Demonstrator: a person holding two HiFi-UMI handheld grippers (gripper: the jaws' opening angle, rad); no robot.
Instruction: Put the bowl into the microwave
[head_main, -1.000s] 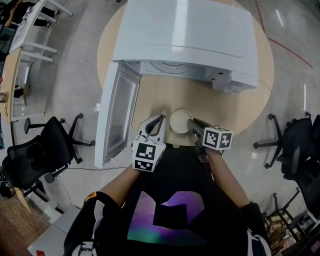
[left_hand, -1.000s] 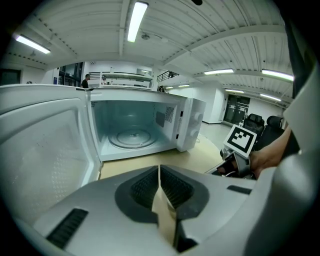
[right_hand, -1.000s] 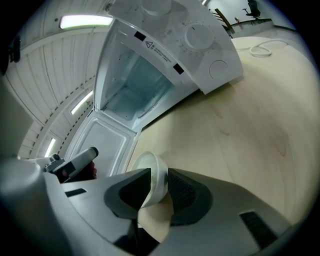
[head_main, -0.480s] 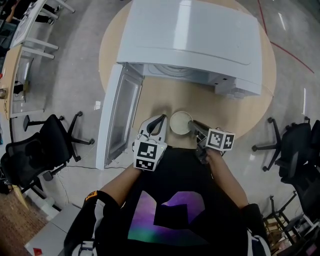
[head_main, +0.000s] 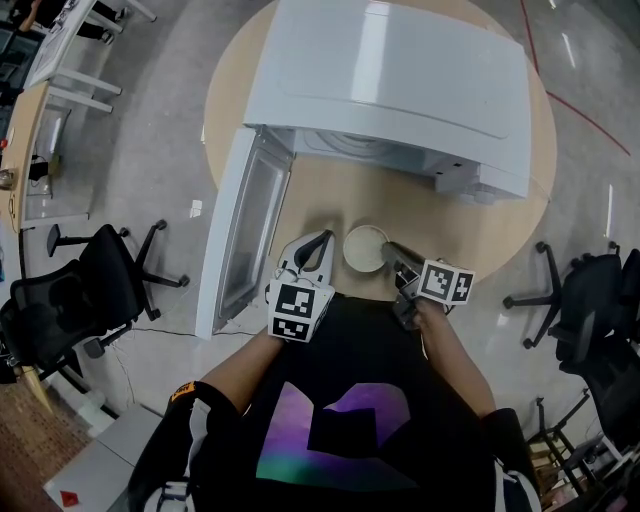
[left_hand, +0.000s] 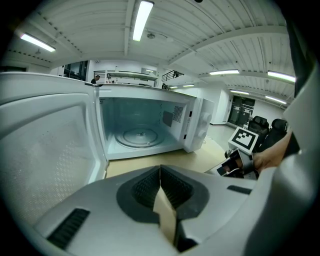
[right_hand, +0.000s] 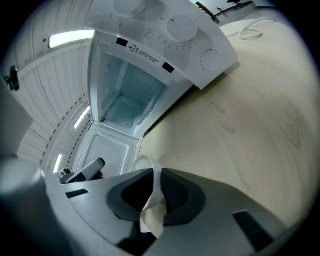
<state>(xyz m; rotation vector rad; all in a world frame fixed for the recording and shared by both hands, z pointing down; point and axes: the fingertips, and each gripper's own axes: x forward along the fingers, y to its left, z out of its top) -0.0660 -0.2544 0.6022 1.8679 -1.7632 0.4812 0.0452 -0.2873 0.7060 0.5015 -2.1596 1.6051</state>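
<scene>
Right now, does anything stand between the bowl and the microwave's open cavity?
Nothing visible does. The bowl, gripped at its rim by the right hand-held gripper, faces bare table up to the microwave; its door stands wide open.

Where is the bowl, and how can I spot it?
Find the big white microwave with its door open on the round wooden table. In front is a small cream bowl, the only round dish, its rim pinched by the right gripper.

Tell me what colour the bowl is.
Plain cream-white, with no pattern. The bowl shows best in the head view.
</scene>
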